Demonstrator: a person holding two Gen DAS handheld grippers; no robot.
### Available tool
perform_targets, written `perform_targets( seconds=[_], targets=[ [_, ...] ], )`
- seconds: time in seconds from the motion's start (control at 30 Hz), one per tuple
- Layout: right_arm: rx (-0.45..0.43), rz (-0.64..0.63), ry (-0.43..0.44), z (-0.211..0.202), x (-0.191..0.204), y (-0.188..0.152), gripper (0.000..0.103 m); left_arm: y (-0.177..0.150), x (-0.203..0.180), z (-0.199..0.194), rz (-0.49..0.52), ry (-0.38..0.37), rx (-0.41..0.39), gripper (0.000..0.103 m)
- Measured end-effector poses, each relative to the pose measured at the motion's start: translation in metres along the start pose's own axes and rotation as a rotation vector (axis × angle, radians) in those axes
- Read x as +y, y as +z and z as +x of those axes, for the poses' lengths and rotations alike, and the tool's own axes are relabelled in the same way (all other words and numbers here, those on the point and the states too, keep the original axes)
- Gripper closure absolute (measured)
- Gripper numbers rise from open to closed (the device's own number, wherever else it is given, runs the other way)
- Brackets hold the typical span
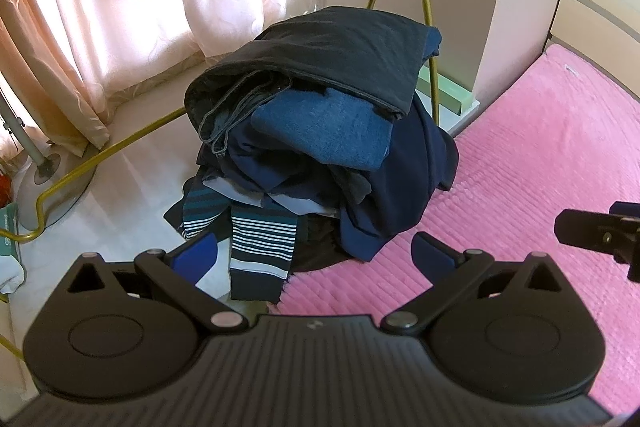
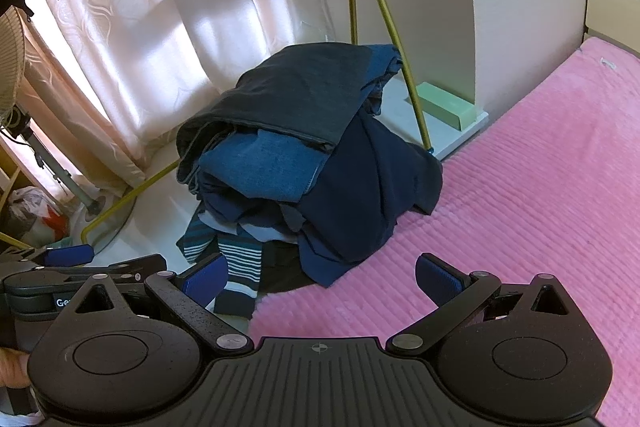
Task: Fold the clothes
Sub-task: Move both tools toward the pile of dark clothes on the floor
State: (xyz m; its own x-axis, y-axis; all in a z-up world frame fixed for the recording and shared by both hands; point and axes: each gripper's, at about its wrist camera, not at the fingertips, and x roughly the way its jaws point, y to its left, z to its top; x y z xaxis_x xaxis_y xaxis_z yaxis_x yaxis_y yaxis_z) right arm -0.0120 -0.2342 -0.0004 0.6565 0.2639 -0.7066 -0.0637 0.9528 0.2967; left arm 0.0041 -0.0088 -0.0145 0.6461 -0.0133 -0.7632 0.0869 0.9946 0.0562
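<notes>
left gripper: jaws apart, empty | right gripper: same, level, facing clothes pile | contact: seemingly none

The left gripper is held level, its blue-padded fingers spread wide with nothing between them. The right gripper sits just beside it, its fingers likewise spread wide and bare. At the right view's lower left edge, what seems to be a hand shows.
</notes>
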Motion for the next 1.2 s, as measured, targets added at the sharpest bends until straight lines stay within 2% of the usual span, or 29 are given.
perform_targets(
  seconds=[0.53, 1.0, 1.07, 1.2],
  targets=[
    [0.012, 0.015, 0.002, 0.0, -0.007, -0.004, 0.001, -0.002, -0.004, 0.002, 0.003, -0.013, 0.013, 0.001],
    [0.041, 0.017, 0.01, -0.007, -0.038, -0.01, 0.001, -0.01, -0.026, -0.002, 0.002, -0.04, 0.025, 0.001],
    [0.043, 0.018, 0.012, -0.008, -0.047, -0.012, 0.001, -0.011, -0.03, -0.004, 0.001, -0.04, 0.021, 0.001],
    [0.047, 0.018, 0.03, -0.005, -0.062, -0.012, 0.001, -0.017, -0.032, -0.012, 0.052, -0.028, -0.038, 0.001]
  ],
)
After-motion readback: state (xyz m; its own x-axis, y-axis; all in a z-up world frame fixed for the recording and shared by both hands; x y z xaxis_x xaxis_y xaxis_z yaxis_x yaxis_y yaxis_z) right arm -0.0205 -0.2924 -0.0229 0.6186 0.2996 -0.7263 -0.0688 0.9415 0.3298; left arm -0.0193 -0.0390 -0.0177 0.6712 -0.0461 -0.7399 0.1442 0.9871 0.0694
